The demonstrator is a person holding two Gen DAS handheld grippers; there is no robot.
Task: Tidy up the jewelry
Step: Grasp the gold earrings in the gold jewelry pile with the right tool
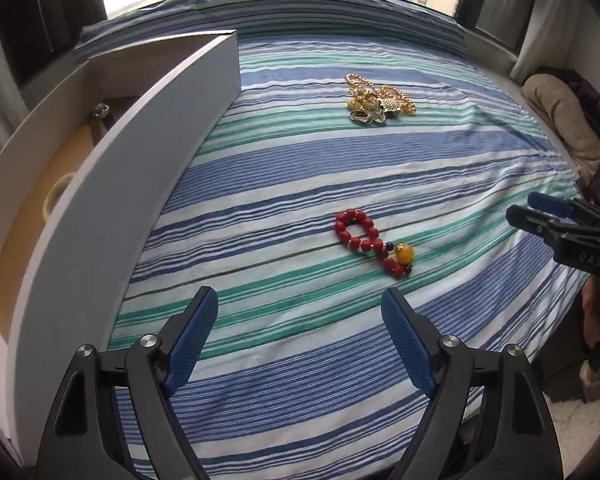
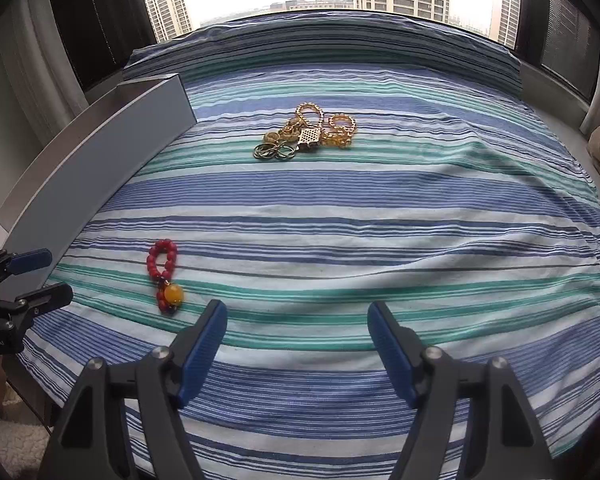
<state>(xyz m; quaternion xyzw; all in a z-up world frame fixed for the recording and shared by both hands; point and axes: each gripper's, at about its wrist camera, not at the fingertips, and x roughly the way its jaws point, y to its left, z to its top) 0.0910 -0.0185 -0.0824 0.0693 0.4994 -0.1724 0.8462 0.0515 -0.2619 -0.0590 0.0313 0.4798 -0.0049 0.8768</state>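
Note:
A red bead bracelet (image 1: 356, 232) (image 2: 162, 258) with a large amber bead (image 1: 405, 255) lies on the striped bedspread (image 1: 300, 168). Farther back sits a tangled pile of gold chains and rings (image 1: 376, 98) (image 2: 308, 132). My left gripper (image 1: 298, 294) (image 2: 54, 276) hovers open just in front of the bracelet, with nothing between its fingers. My right gripper (image 2: 297, 307) (image 1: 524, 206) is also open and empty, to the right of the bracelet. A white open box (image 1: 140, 168) (image 2: 100, 184) stands along the left; inside it lie a pale yellow-green bangle (image 1: 56, 196) and a small metal-buckled piece (image 1: 100, 112).
A beige cushion (image 1: 560, 112) lies at the bed's right edge. A window with tower blocks outside runs behind the bed. A fluffy white rug (image 1: 580, 420) shows below the bed's near right corner. The box's tall wall borders the bedspread on the left.

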